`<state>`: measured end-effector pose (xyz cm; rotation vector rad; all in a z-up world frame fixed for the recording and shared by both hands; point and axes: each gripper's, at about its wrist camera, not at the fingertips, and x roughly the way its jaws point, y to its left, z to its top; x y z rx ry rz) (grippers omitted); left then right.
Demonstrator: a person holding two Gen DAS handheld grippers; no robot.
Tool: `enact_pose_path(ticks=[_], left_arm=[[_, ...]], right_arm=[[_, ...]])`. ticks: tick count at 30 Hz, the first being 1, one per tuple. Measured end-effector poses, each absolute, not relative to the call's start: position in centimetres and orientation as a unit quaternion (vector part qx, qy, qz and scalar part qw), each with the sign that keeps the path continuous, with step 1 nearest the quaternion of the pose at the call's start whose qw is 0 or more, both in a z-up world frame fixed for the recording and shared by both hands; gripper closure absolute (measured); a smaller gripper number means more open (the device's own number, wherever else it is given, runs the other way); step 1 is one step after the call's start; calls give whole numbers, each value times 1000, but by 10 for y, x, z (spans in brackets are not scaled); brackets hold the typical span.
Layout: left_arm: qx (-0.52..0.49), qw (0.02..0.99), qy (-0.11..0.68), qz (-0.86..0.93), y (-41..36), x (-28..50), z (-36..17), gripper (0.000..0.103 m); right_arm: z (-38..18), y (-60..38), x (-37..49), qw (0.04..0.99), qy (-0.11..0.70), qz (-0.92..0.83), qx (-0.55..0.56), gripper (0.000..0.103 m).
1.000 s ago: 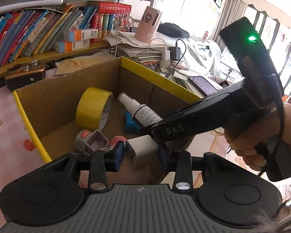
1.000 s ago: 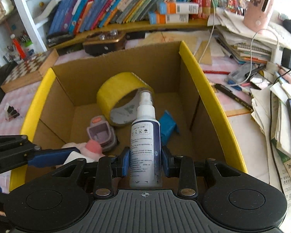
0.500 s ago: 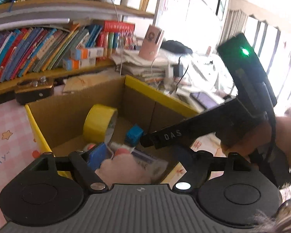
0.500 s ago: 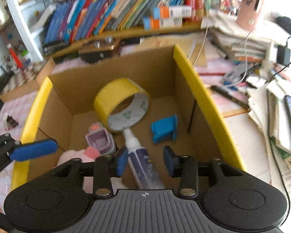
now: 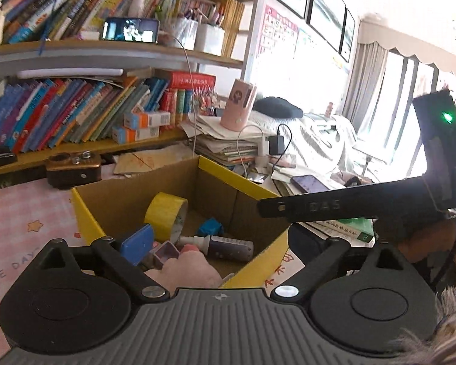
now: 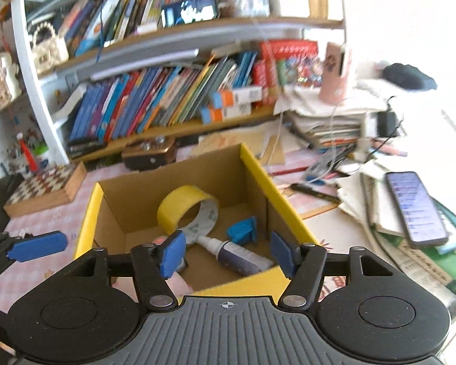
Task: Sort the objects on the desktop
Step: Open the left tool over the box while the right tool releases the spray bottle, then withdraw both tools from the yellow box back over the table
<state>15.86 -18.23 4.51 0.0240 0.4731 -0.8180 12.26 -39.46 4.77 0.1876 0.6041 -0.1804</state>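
Presently both grippers hang above the near rim of the cardboard box (image 6: pixel 260 170), and neither carries anything; the right gripper (image 6: pixel 225 254) has its blue pads spread wide with only air between them; the left gripper (image 5: pixel 222 243) is likewise spread, one blue pad showing at the left and the other finger dark and part-hidden behind the right-hand tool.

Contents of the box, as found: a spray bottle (image 6: pixel 238 255) lying flat on the floor, a yellow tape roll (image 6: pixel 187 210) standing on edge against the back wall, a small blue piece (image 6: pixel 242 229) just beside the roll, a lilac cup-like item (image 5: pixel 166 251) and a pink soft thing (image 5: pixel 185 273) at the near left corner; what the pink thing is cannot be told.

Relation governing the next move, in my judgement: items yet to be sorted lie on the right, outside the box; a pen (image 6: pixel 314 193) and a phone (image 6: pixel 416 206) rest among loose papers there, well apart from the left gripper and nearer the right; the pen's long axis runs aslant across the right gripper's opening, so the wrist would need turning to close across it; which item is meant next cannot be told.
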Motion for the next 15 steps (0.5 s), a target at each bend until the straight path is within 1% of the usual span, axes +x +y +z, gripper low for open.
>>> enact_pose_path(ticks=[4,6,15], left_arm=[[-1,897,226,-379,-164,146,47,5],[-6,901,227,-369,-154,139,46,4],[-6,907,237,-349,-115,101,39,0]], right_arm=[[52,-386,94,953,270,-112,85,32],[53,-382,81,954,261,-121,87,29],[46,-355,28,950,263,-131,101,28]])
